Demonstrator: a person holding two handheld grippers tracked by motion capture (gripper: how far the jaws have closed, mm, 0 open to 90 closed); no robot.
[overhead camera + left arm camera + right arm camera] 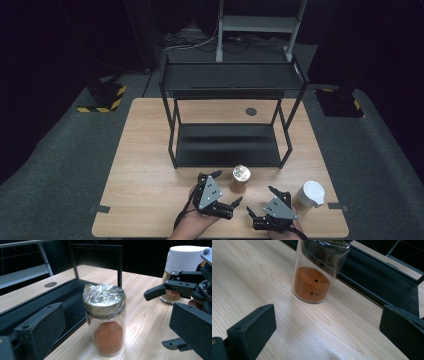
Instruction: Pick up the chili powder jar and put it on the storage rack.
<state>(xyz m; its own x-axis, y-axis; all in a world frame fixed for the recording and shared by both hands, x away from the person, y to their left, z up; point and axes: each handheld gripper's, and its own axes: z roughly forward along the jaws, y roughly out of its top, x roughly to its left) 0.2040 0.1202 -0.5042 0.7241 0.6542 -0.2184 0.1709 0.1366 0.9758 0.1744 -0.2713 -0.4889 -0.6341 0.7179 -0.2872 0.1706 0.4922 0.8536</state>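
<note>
A glass jar of orange-brown powder, its top covered in crinkled clear wrap, stands on the wooden table just in front of the black rack. My left gripper is open right beside it. In the left gripper view the jar stands ahead between the wide-apart jaws, touching neither pad. My right gripper is open too, a little nearer the front edge. Its own view shows the jar farther ahead on bare wood, with volume marks on the glass.
A second jar with a white lid stands at the right front, behind the right gripper. The rack has a low shelf and a top shelf. A round cable hole lies behind it.
</note>
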